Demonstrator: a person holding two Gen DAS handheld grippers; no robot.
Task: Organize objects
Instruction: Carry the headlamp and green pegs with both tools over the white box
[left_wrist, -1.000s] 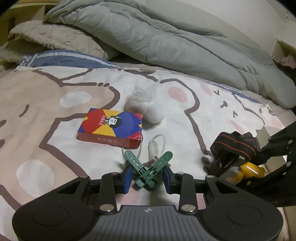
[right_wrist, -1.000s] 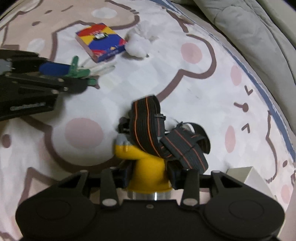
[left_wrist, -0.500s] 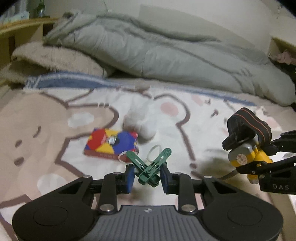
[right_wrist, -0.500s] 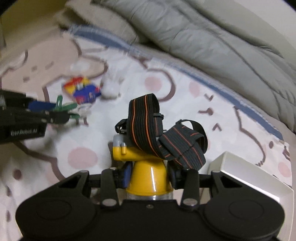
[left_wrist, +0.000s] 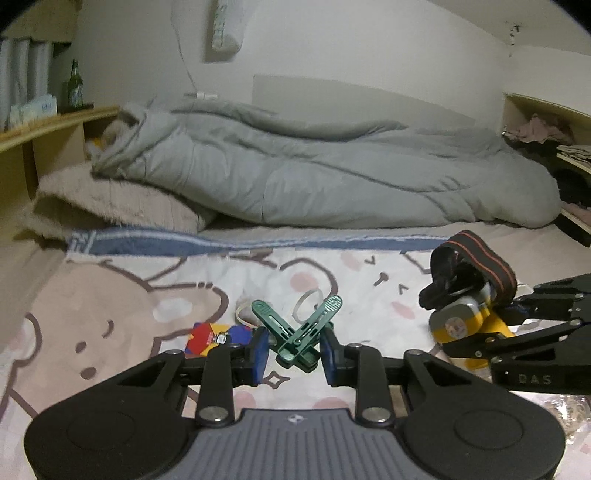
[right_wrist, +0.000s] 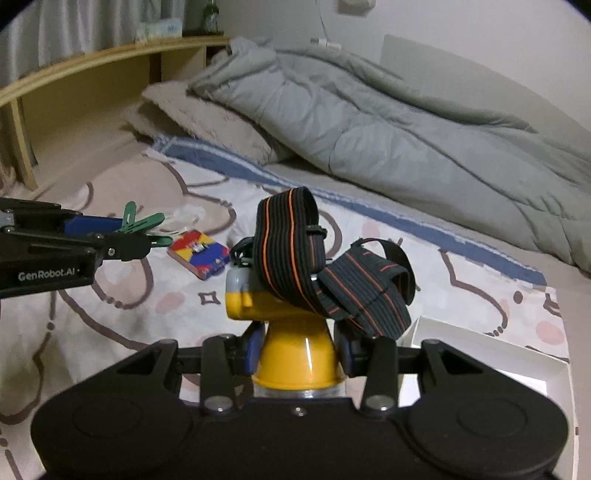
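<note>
My left gripper (left_wrist: 293, 354) is shut on a green clothespin (left_wrist: 299, 332) and holds it above the bed. It also shows at the left of the right wrist view (right_wrist: 140, 230). My right gripper (right_wrist: 297, 350) is shut on a yellow headlamp (right_wrist: 295, 354) with a black, orange-striped strap (right_wrist: 295, 254), lifted off the bed. The headlamp also shows at the right of the left wrist view (left_wrist: 461, 321). A red, blue and yellow card box (right_wrist: 197, 254) lies on the bear-print sheet (right_wrist: 110, 332).
A white open box (right_wrist: 491, 354) lies on the bed at the right. A grey duvet (left_wrist: 314, 177) and a beige pillow (left_wrist: 110, 203) fill the far side. Clear rings (left_wrist: 308, 304) lie near the card box (left_wrist: 210, 336). A wooden shelf (right_wrist: 92, 70) runs along the left.
Both grippers have risen off the bed with their objects, and both views have tilted up toward the duvet and wall. The headlamp has left the sheet.
</note>
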